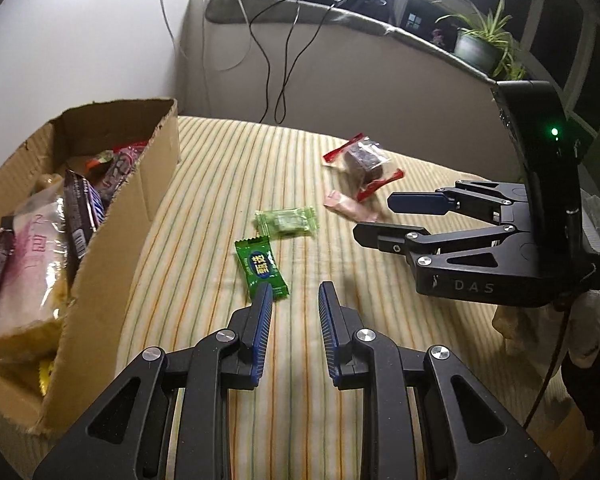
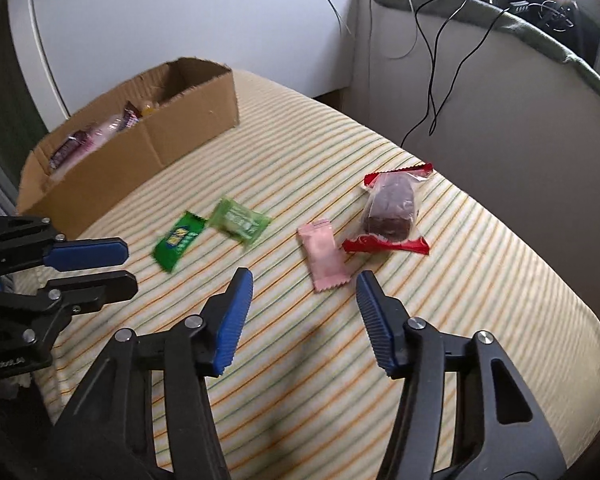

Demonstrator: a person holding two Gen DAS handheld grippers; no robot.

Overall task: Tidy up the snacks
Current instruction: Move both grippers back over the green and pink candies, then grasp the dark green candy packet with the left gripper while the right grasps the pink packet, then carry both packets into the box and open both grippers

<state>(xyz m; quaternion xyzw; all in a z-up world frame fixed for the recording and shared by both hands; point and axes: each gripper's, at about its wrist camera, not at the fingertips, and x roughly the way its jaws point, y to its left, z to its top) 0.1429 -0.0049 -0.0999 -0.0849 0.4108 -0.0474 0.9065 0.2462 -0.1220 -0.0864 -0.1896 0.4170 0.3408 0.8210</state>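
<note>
hovering empty and apart, left tongs [image 1: 294, 296] narrow over the dark green candy [image 1: 261, 267], right tongs [image 2: 304, 286] wider by the pink packet [image 2: 323, 254], since the cardboard box [image 2: 148, 136] awaits both.

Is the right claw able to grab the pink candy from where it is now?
Probably yes. The right claw is open with nothing in it, and the pink candy lies flat on the striped cloth just ahead of it. The brown cake packet sits beside it, not in the way.
</note>
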